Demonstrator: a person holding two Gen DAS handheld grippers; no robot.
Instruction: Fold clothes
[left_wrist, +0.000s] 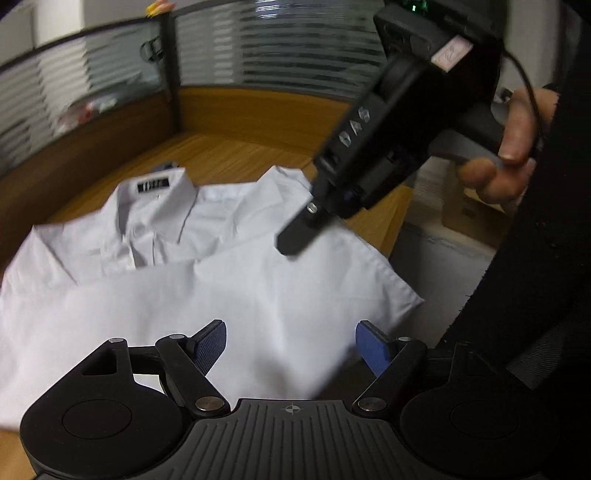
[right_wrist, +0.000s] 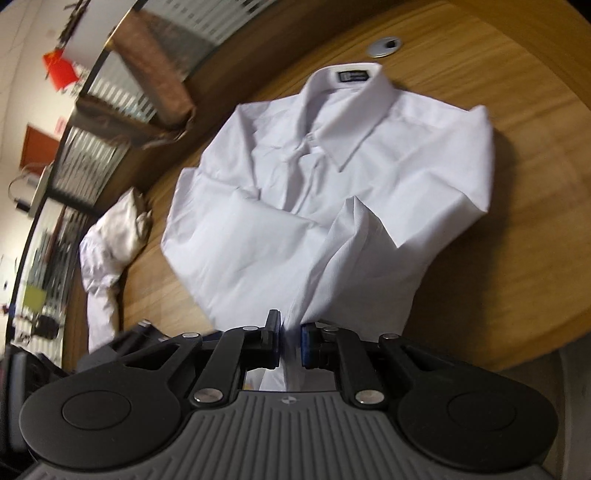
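Your left tongs (left_wrist: 291, 345) stand wide apart over the near part of the white shirt (left_wrist: 229, 280), gripping nothing. The shirt lies collar-up on the wooden table (right_wrist: 480, 74), sides already folded in. Your right tongs (right_wrist: 290, 341) pinch its lower hem (a narrow bunch of cloth). Next, judging by this, catch the hem with the left too, then carry it toward the collar.

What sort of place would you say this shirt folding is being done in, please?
Most likely an office cubicle: a wooden desk with a cable grommet, fenced by a frosted, striped partition, with the white shirt laid out on the desk.
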